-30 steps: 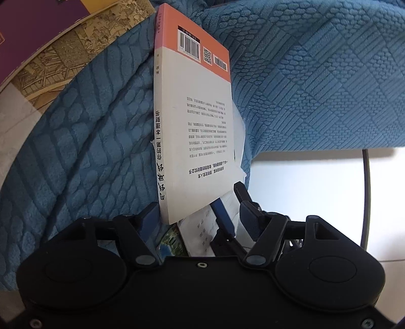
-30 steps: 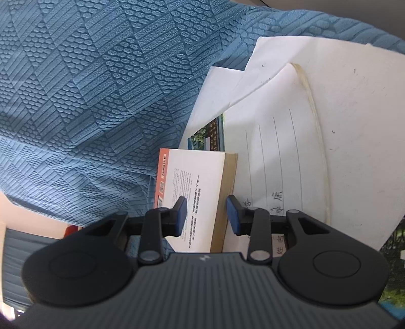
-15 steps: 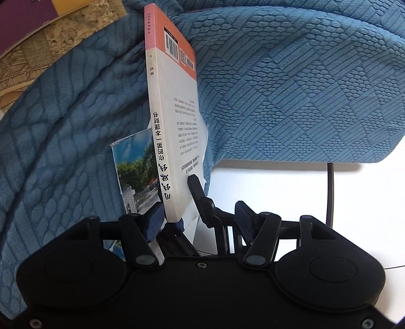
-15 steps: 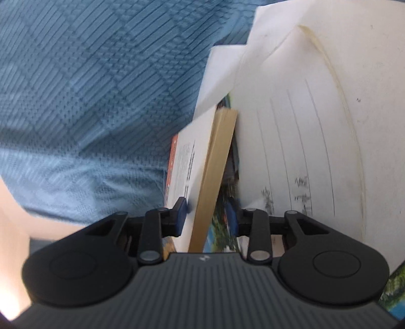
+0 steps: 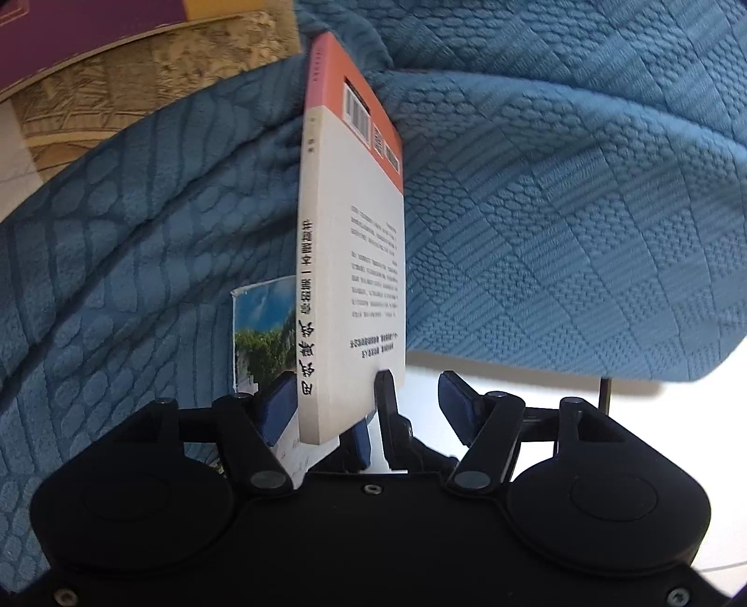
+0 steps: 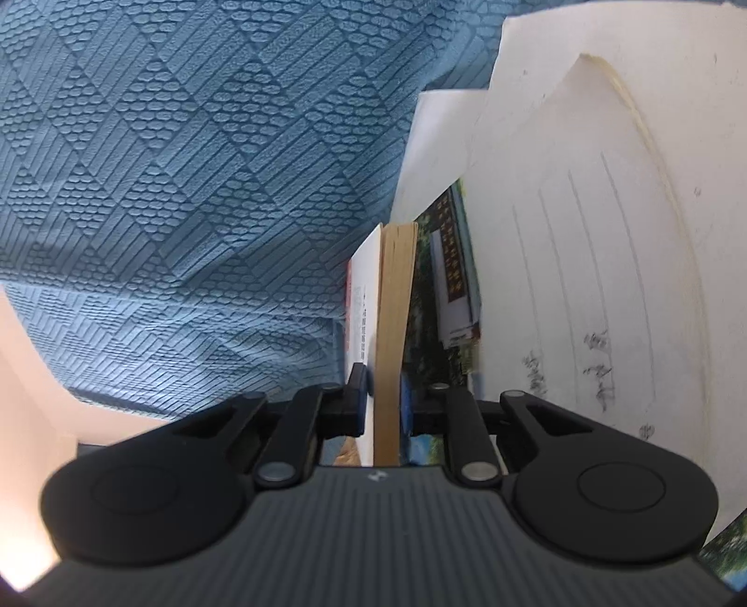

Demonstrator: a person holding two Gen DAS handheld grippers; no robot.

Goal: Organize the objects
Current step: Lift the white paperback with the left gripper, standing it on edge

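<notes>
A white paperback book (image 5: 350,261) with an orange band and barcodes stands on edge over the blue textured cloth (image 5: 560,210). My right gripper (image 6: 384,401) is shut on the book (image 6: 392,327), its pads on both covers near the yellowed page edge. One of its black fingers (image 5: 385,397) shows against the book's cover in the left wrist view. My left gripper (image 5: 369,401) is open, its jaws wide around the book's near end without clamping it. A photo card (image 5: 261,336) lies behind the book; it also shows in the right wrist view (image 6: 450,275).
Lined white paper sheets (image 6: 583,233) with handwriting lie right of the book. A purple book (image 5: 70,28) and a patterned beige book (image 5: 154,88) lie at the far left. A white surface (image 5: 583,397) and a dark rod (image 5: 605,394) sit beyond the cloth's edge.
The book has been tipped from lying tilted to standing on edge. My right gripper has closed onto it. My left gripper's jaws have spread wider.
</notes>
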